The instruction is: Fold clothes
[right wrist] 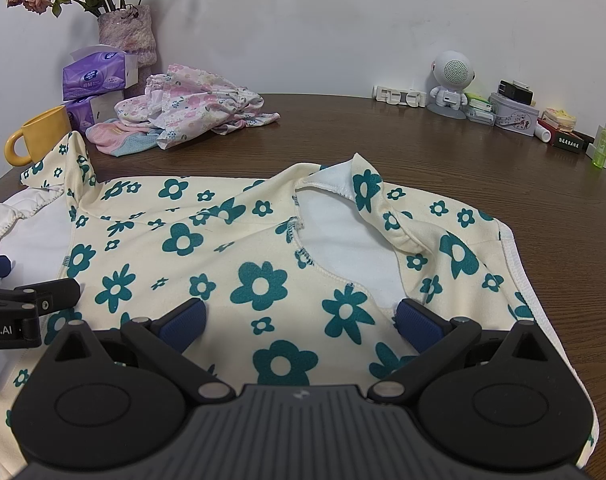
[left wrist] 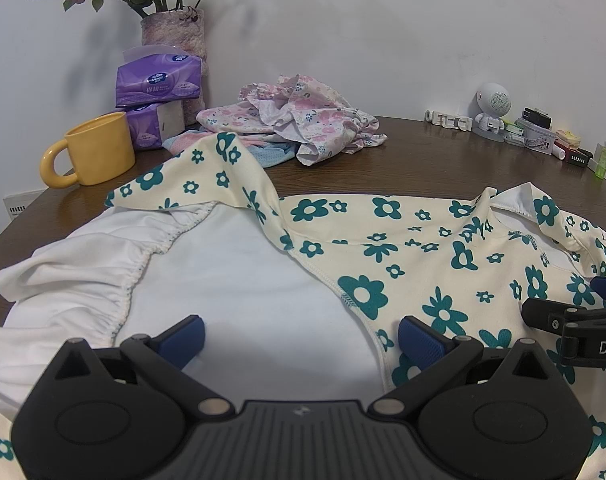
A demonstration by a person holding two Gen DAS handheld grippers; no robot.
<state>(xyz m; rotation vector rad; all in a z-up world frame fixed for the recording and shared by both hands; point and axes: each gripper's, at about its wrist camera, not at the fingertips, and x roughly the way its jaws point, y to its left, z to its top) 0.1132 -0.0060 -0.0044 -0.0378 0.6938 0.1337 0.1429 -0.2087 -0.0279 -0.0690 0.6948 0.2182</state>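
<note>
Left wrist view: left tool (left wrist: 301, 334) is hovering with its blue-padded fingers (left wrist: 417, 336) spread wide, gripping nothing, over the cream garment with teal flower print (left wrist: 423, 248) that is lying spread on the dark brown wooden worktop (left wrist: 443, 160). Garment's white lining (left wrist: 239, 264) is showing on the left, one printed flap folded up over it. Right tool is poking in at the right edge.

Right wrist view: right tool (right wrist: 301, 318) is also sitting wide apart and empty above the garment's printed side, near the neckline.

Behind, a crumpled pile of pink floral clothes (right wrist: 199, 108) is lying well apart from the garment, beside a yellow ceramic mug (left wrist: 91, 150), purple tissue packs (left wrist: 159, 84) and a fuzzy pink vase of dried roses (left wrist: 173, 32). White robot-shaped speaker (right wrist: 449, 78) is standing by the wall.
</note>
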